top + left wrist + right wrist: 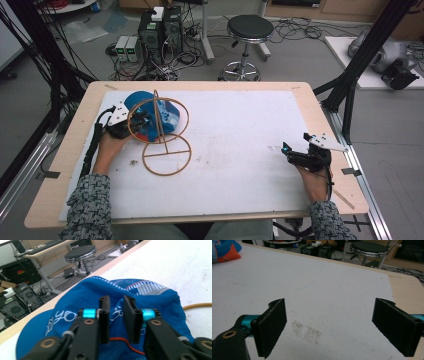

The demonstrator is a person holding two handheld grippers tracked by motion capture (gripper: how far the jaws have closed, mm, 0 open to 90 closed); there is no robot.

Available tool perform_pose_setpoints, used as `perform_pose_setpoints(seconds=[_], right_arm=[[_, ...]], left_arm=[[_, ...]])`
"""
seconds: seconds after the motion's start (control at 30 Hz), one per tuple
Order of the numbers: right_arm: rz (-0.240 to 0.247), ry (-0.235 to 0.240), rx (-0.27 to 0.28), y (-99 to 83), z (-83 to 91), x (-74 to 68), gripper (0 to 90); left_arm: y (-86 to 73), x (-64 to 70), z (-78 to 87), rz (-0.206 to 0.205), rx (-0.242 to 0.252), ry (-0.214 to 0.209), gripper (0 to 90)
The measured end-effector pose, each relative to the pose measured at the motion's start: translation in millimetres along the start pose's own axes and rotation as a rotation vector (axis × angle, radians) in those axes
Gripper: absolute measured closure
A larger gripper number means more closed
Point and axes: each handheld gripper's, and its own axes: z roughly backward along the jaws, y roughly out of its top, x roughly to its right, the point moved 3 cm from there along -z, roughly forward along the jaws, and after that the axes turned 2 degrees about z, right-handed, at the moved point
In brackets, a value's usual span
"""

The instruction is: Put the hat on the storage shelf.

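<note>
A blue cap (145, 100) with white lettering and an orange patch lies at the table's far left, behind a wooden stand (167, 155) made of thin rings. My left gripper (137, 122) reaches through the upright ring to the cap. In the left gripper view the cap (75, 297) spreads under and around that gripper (116, 300), whose jaws are drawn close with blue fabric in the narrow gap. My right gripper (286, 149) rests near the right edge, open and with nothing in it (329, 315). The cap (224, 250) shows far off in the right gripper view.
A white mat (240, 130) covers most of the wooden table (320, 125). The stand's flat base ring lies on the mat in front of the cap. Beyond the far edge stand a black stool (249, 27), computer boxes (160, 30) and loose cables on the floor.
</note>
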Motion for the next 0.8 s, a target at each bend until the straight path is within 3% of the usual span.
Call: perform_pose_setpoints(seconds=[0.1, 0.3, 0.37, 0.47, 0.5, 0.8], right_arm=[[-0.004, 0.0, -0.005, -0.2, 0.2, 0.3, 11.5], [-0.004, -0.001, -0.005, -0.4, 0.4, 1.2, 11.5], [-0.005, -0.001, -0.006, -0.5, 0.3, 1.4, 11.5], [-0.004, 0.0, -0.007, -0.6, 0.2, 1.4, 11.5], [-0.002, 0.001, -0.004, -0.4, 0.0, 1.2, 11.5], [-0.005, 0.004, -0.002, -0.3, 1.0, 1.8, 11.5]], left_arm=[[-0.8, 1.2, -0.7, -0.006, -0.007, -0.022, 86.6], [2.9, -1.6, 5.4, 0.032, 0.029, -0.062, 89.6], [9.4, -6.1, 13.5, 0.042, 0.07, -0.056, 89.7], [13.4, -10.1, 18.8, 0.06, 0.091, -0.054, 89.7], [18.0, -14.5, 22.4, 0.089, 0.097, -0.052, 89.7], [49.9, -27.5, 23.9, 0.076, 0.077, -0.021, 89.8]])
